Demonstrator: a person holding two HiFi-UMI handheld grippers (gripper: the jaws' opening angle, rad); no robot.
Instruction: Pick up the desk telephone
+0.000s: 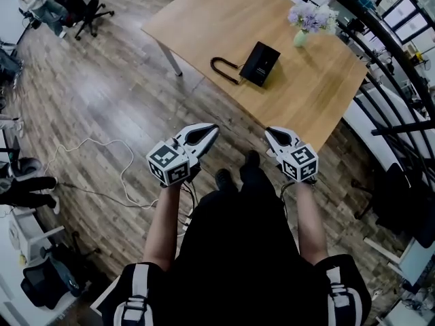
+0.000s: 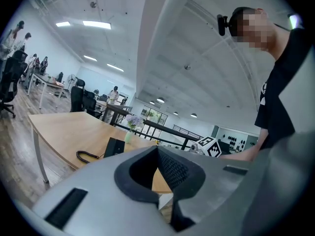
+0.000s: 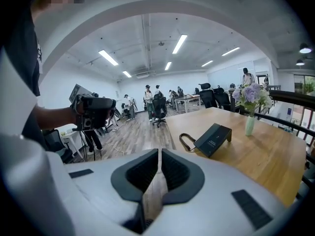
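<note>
Fingers [image 2: 173,169] of the left gripper [image 1: 212,130] were pressed fully together on nothing, and those of the right gripper [image 1: 270,133] likewise. Both were held at 6 o'clock, near the tabletop's [image 1: 204,19] closest edge. Farther out, toward 12 o'clock, the black desk telephone [image 1: 259,63] rested on the wood, its coiled cord [image 1: 224,70] looping off at its 9 o'clock. Beyond, at 1 o'clock, stood a vase of lilac flowers [image 1: 310,19].

Counter [image 1: 319,94]: pale wood, smooth, satin. Desk telephone [image 1: 260,63]: matt black plastic; coiled cord [image 1: 223,68] at its 9 o'clock, black. Floor [image 1: 115,94]: grey-brown wood planks, low sheen. Left hand-held gripper [image 1: 213,130], right hand-held gripper [image 1: 270,132]: matt grey plastic, ribbed dark pads [image 3: 174,171].
</note>
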